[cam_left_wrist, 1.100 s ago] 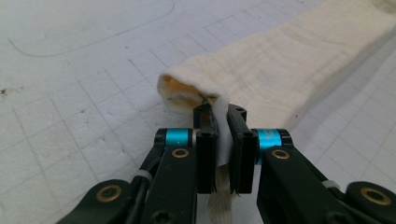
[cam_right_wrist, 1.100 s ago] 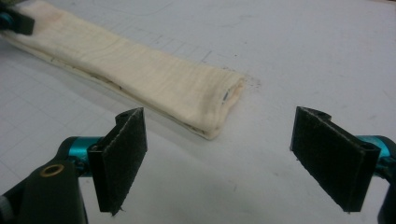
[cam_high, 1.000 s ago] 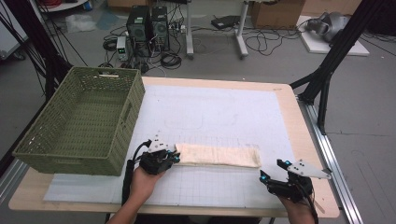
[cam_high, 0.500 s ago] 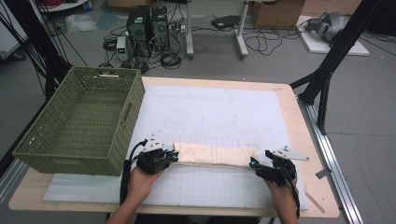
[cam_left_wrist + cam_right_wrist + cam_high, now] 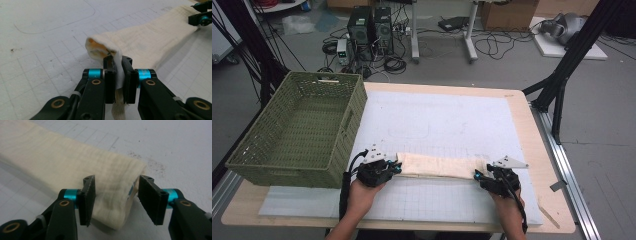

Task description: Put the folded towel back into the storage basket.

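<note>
Right tongs [image 5: 478,174] now at cloth [image 5: 439,165] end, spread, left tongs [image 5: 396,168] pinching cloth, basket [image 5: 297,131] seemingly empty.

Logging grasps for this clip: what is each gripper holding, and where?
The left gripper is shut on one end of the folded cloth. The right gripper is open around the other end, holding nothing.

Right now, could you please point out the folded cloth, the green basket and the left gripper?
folded cloth [image 5: 439,165], high view, middle of its top.
green basket [image 5: 354,112], high view, its right wall.
left gripper [image 5: 119,75], left gripper view, between its fingertips.
</note>
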Tool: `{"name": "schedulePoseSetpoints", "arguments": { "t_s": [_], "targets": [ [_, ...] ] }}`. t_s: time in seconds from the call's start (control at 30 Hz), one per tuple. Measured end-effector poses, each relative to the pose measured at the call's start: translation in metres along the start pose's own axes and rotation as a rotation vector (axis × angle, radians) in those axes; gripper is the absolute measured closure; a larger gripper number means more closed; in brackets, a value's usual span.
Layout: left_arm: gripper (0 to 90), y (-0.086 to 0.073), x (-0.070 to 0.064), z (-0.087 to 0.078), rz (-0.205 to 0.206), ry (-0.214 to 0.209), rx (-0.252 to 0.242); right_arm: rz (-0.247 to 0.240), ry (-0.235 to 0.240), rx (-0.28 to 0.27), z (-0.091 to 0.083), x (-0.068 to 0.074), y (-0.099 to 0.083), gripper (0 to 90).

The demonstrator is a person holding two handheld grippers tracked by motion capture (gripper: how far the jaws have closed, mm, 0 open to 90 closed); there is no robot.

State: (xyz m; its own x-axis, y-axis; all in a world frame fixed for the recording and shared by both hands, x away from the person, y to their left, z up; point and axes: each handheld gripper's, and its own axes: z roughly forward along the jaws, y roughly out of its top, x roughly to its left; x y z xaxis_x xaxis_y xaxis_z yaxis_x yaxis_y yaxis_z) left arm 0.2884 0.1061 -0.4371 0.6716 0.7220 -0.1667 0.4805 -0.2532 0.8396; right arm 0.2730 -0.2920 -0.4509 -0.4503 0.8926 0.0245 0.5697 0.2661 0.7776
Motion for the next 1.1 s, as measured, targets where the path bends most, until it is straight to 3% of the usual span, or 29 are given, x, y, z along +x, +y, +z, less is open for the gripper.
{"name": "schedulePoseSetpoints", "arguments": {
  "t_s": [0.17, 0.2, 0.47, 0.6, 0.67, 0.7, 0.73, 0.77, 1.1],
  "targets": [
    [82.4, -0.001, 0.0, 0.001, 0.004, 0.011, 0.012, -0.001, 0.003, 0.003, 0.0, 0.0, 0.0, 49.2],
    [82.4, -0.001, 0.0, 0.0, 0.003, 0.016, 0.017, 0.024, 0.01, 0.013, 0.0, -0.001, 0.0, 49.1],
    [82.4, -0.002, -0.001, 0.0, 0.011, 0.021, 0.021, 0.072, -0.002, 0.019, 0.0, 0.0, -0.002, 49.3],
    [82.4, -0.002, -0.001, 0.0, 0.018, 0.026, 0.022, 0.078, -0.001, 0.018, -0.001, 0.002, -0.002, 54.8],
    [82.4, -0.002, -0.001, 0.0, 0.02, 0.027, 0.023, 0.09, 0.013, 0.033, -0.001, 0.003, 0.0, 68.5],
    [82.4, -0.002, -0.001, 0.0, 0.02, 0.027, 0.023, 0.09, 0.044, 0.033, -0.001, 0.004, 0.0, 78.8],
    [82.4, -0.002, -0.001, 0.0, 0.027, 0.03, 0.027, 0.09, 0.044, 0.033, -0.001, 0.004, 0.0, 78.8],
    [82.4, -0.002, -0.002, 0.0, 0.027, 0.031, 0.023, 0.032, 0.016, 0.031, -0.001, 0.012, 0.001, 80.8],
    [82.4, -0.001, -0.001, -0.003, 0.021, 0.016, -0.002, 0.038, 0.08, 0.024, -0.005, 0.004, 0.0, 81.8]
  ]
}}
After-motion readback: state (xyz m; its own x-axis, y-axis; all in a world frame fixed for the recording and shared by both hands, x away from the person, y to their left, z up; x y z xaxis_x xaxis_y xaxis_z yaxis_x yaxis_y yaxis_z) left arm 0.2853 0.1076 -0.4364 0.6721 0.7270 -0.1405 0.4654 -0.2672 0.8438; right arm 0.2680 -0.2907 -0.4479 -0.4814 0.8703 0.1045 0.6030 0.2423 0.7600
